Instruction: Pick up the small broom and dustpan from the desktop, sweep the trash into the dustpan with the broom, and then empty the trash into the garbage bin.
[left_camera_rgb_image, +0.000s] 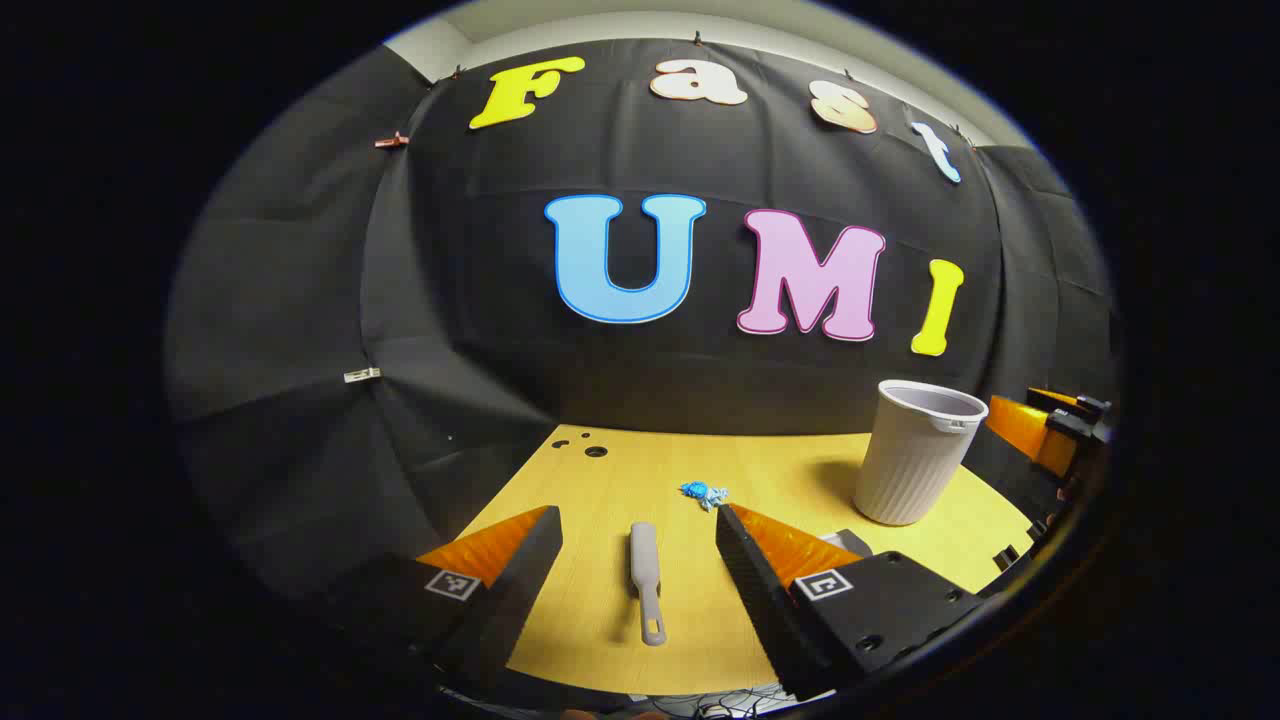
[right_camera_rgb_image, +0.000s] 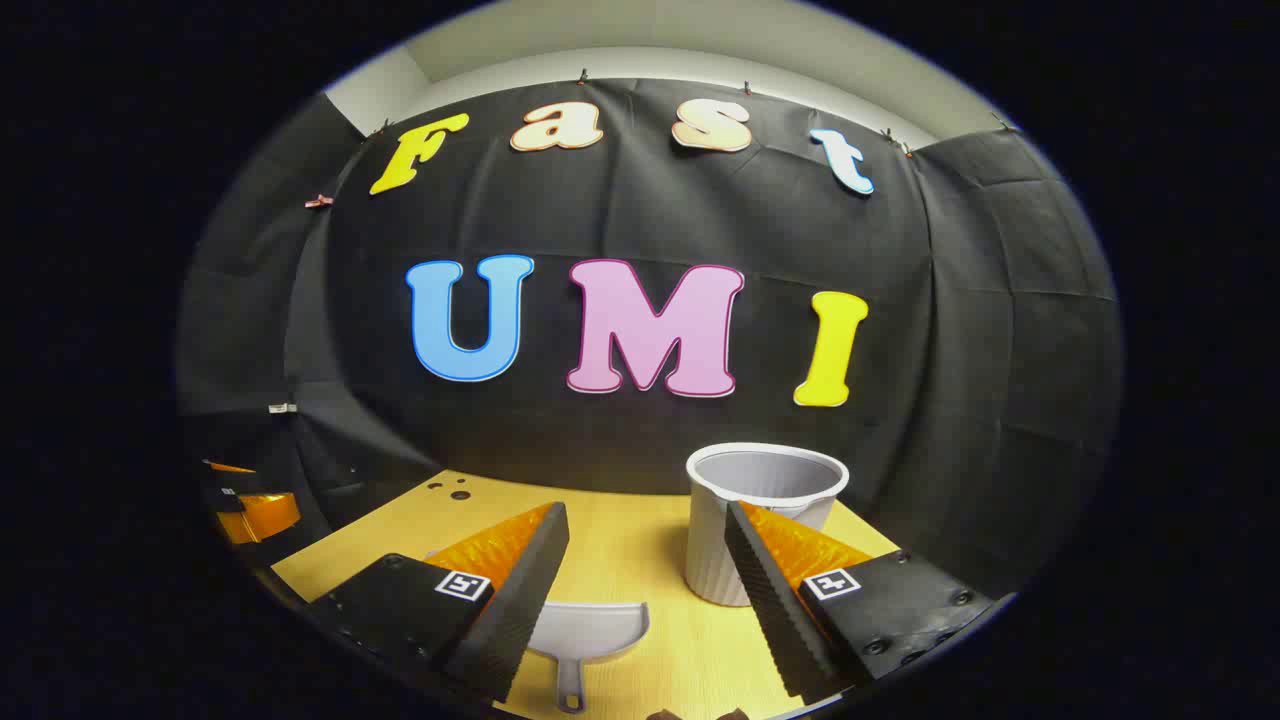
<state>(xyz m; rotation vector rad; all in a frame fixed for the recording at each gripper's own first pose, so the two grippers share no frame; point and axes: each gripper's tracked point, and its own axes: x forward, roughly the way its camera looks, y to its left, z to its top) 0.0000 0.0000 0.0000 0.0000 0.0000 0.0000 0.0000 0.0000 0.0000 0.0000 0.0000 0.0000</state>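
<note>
In the left gripper view, the left gripper hangs with fingers spread wide and empty above the broom, which lies flat on the worktop. The blue trash sits at 1 o'clock of the broom, the garbage bin at 2 o'clock near the worktop's right edge. In the right gripper view, the right gripper is likewise agape, over the dustpan by the near edge.

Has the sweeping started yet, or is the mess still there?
Nothing is done yet. The broom and dustpan lie on the desk, each between an open gripper's fingers: left gripper, right gripper. The blue trash is unswept. Grabbing, sweeping and emptying into the bin remain.
</note>
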